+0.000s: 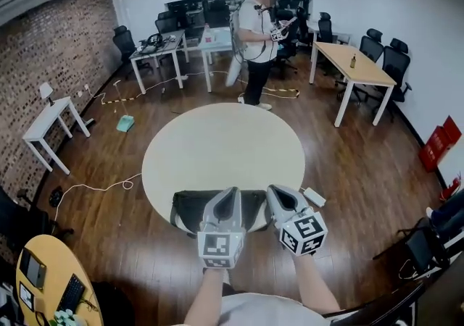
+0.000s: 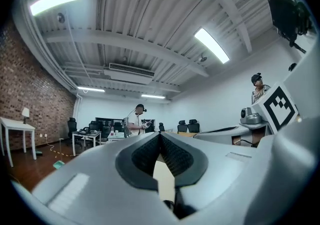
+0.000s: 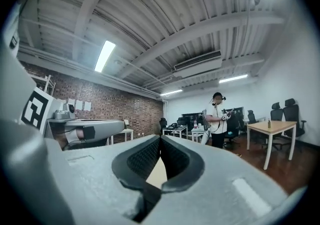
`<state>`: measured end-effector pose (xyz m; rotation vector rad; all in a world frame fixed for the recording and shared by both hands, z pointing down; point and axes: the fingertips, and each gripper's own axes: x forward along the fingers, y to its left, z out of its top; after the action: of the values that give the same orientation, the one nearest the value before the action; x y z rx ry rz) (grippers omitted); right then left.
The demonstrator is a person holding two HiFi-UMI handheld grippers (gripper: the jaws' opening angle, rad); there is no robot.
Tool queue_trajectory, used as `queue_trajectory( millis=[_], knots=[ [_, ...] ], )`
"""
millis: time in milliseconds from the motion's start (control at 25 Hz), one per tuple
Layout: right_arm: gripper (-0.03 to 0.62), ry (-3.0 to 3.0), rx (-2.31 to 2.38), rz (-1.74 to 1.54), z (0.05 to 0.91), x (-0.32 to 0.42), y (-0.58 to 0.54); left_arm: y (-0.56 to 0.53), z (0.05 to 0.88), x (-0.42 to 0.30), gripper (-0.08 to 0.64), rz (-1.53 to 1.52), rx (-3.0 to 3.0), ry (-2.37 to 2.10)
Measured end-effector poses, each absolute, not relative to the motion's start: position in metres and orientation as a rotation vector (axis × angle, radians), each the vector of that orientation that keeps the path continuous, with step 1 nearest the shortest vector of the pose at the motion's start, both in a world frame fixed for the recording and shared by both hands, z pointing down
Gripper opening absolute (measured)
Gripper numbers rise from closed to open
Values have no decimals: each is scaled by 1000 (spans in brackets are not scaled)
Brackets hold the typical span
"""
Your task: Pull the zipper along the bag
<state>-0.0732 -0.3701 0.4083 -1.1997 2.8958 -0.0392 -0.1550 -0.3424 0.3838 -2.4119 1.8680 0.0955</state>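
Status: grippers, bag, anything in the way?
Left gripper shut, empty; right gripper shut, empty. Black bag at round table's near edge, not gripped. Small white item at table edge, right of grippers.

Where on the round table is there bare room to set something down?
The round table is bare from its far rim down to the black bag. Only the near edge is crowded: the bag, a small white object right of it, and the left gripper and right gripper over that edge.

table: matt cream top | floor: glossy dark wood | wall: rough red brick | bag: black cloth
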Motion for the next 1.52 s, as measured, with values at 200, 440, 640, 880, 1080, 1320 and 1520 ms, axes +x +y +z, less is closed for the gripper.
queue_trajectory(
  millis=[200, 440, 640, 880, 1080, 1320, 1520],
  knots=[
    [-14, 2870, -1222, 56, 380, -139, -433, -419, 348, -220, 15, 117, -2412, 1777],
    [-14, 2924, -1286, -37, 417, -166, -482, -481, 385, -265, 15, 87, -2503, 1830],
    [-14, 2934, -1312, -94, 429, -148, -529, -513, 403, -252, 15, 41, -2572, 1816],
    [-14, 2978, -1313, -122, 452, -108, -568, -546, 422, -229, 15, -54, -2590, 1769],
    [-14, 3138, -1230, -438, 518, -79, -581, -562, 460, -197, 15, -214, -2715, 1728],
    [-14, 3363, -1065, -826, 640, -63, -574, -560, 526, -160, 15, -494, -2815, 1667],
    [-14, 3632, -718, -1008, 731, -73, -559, -531, 587, -134, 15, -683, -2944, 1670]
  ],
)
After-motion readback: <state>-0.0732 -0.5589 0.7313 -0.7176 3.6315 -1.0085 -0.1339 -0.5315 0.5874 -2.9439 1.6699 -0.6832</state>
